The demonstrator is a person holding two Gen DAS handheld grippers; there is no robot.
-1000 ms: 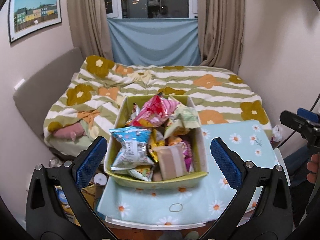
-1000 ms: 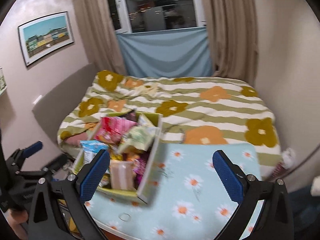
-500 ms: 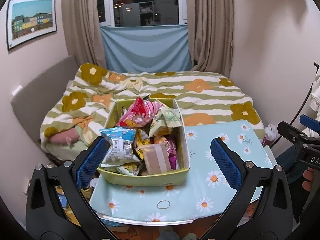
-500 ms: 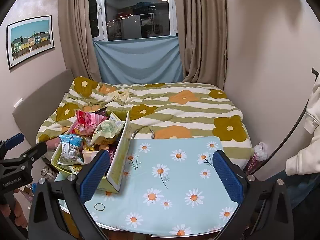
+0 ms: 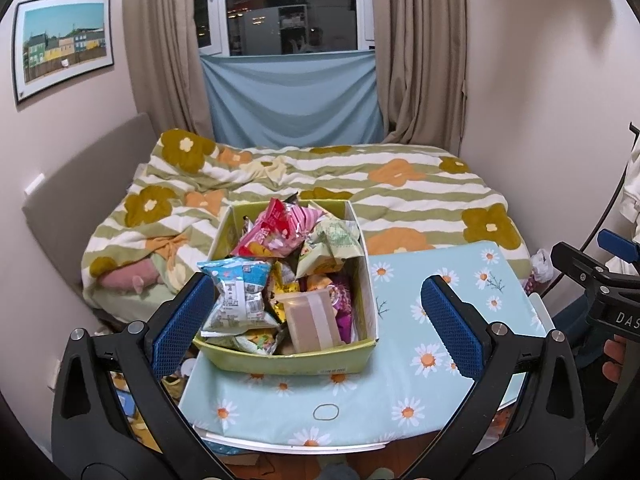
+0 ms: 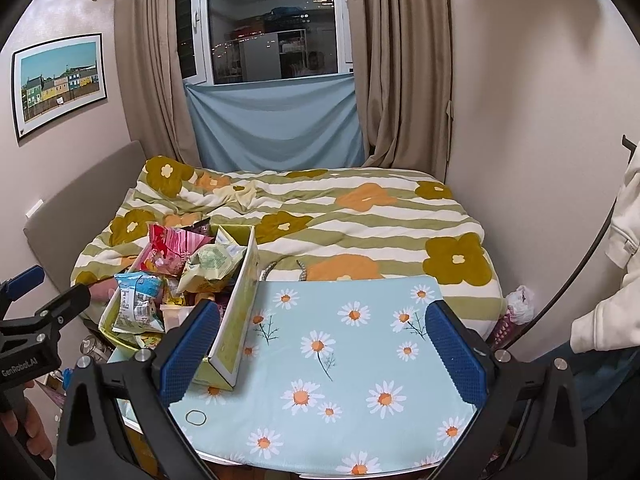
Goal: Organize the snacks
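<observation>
Straight ahead between the wide-open, empty fingers of the left gripper (image 5: 316,322) sits the snack box (image 5: 288,360), long axis pointing away, while right gripper (image 6: 322,350), equally open and empty, has it beyond its left finger.

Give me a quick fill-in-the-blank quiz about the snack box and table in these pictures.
1. The yellow-green cardboard box full of snack packets sits on the ____ side of the table.
2. The light blue tablecloth is printed with ____.
3. Both the left gripper and right gripper are ____.

Answers: left; daisies; open
</observation>
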